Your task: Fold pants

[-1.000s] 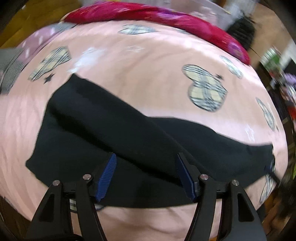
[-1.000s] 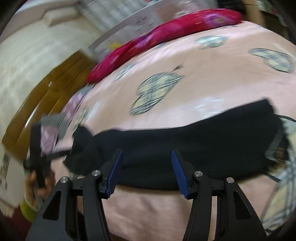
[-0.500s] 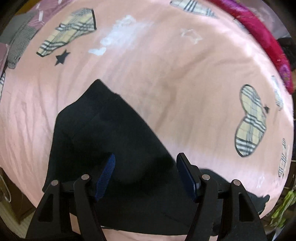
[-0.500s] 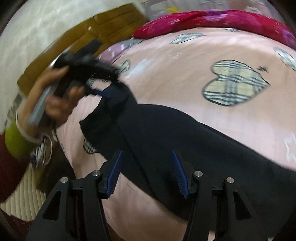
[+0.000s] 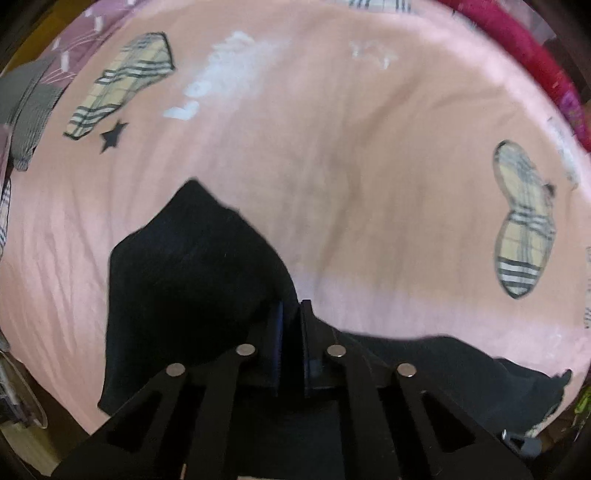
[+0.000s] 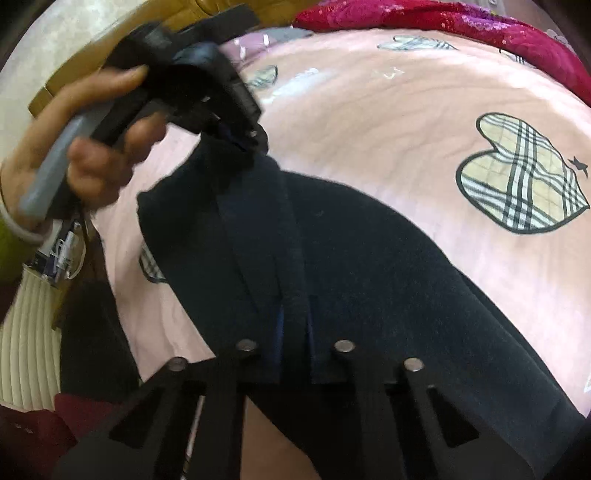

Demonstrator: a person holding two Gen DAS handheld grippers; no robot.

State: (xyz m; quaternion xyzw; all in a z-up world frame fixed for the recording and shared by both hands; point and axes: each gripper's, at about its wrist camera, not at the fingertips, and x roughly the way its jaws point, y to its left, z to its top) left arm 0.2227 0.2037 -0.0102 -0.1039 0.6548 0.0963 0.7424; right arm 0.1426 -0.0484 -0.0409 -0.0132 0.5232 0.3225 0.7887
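Black pants lie on a pink bedspread printed with plaid hearts. In the left wrist view my left gripper is shut on the pants' edge, a fold of black cloth pinched between its blue pads. In the right wrist view the pants stretch across the bed toward the right, and my right gripper is shut on a raised ridge of the cloth. The left gripper also shows there, held in a hand at the upper left, shut on the far end of the same edge.
A red patterned blanket lies along the bed's far side. A grey and purple cloth sits at the bed's left edge. A wooden headboard and a pale ribbed surface are at the left of the right wrist view.
Both grippers have gone from open to shut on the pants' edge. The left gripper has lifted its end of the cloth off the bedspread.
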